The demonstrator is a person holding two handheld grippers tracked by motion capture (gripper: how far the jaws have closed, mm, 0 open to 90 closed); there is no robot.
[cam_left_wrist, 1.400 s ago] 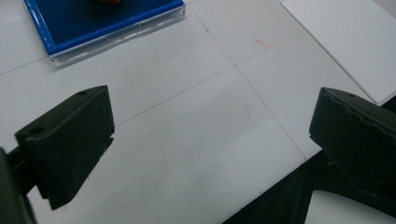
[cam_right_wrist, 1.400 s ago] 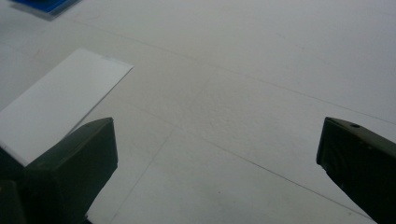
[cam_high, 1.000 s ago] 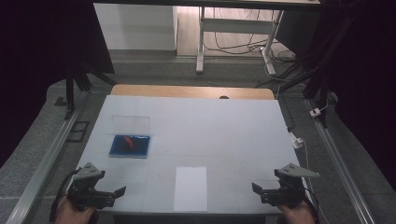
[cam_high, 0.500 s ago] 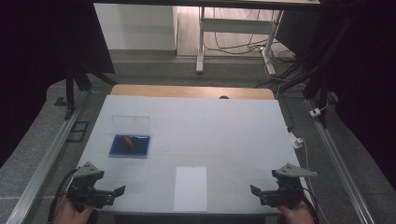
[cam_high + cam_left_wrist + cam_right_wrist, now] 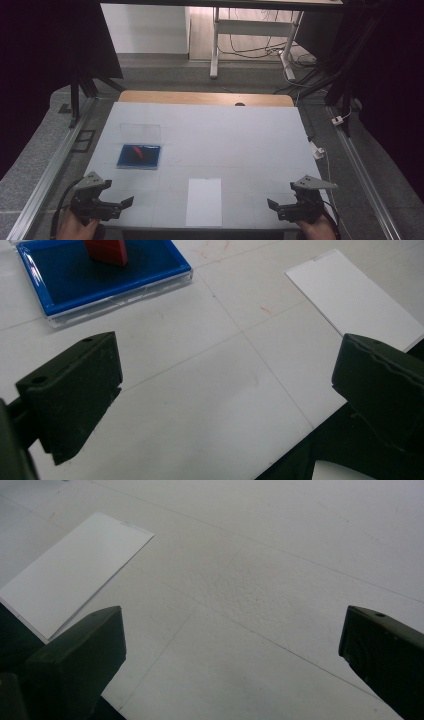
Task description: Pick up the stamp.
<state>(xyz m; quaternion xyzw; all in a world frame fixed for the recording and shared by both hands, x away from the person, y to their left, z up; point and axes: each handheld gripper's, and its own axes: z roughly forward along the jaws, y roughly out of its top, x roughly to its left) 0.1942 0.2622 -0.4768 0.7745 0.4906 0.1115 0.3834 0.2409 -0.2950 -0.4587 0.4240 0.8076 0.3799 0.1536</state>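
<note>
We are holding both grippers low at the near edge of the white surface, one toward each near corner, with broad bare room lying between and beyond them. The left gripper is spreading its fingers wide, gripping nothing; the right gripper is doing the same. A white sheet of paper is lying flat midway between them at the near edge. The blue tray — carrying a red block — is sitting just ahead of the left fingers, apart from them.
</note>
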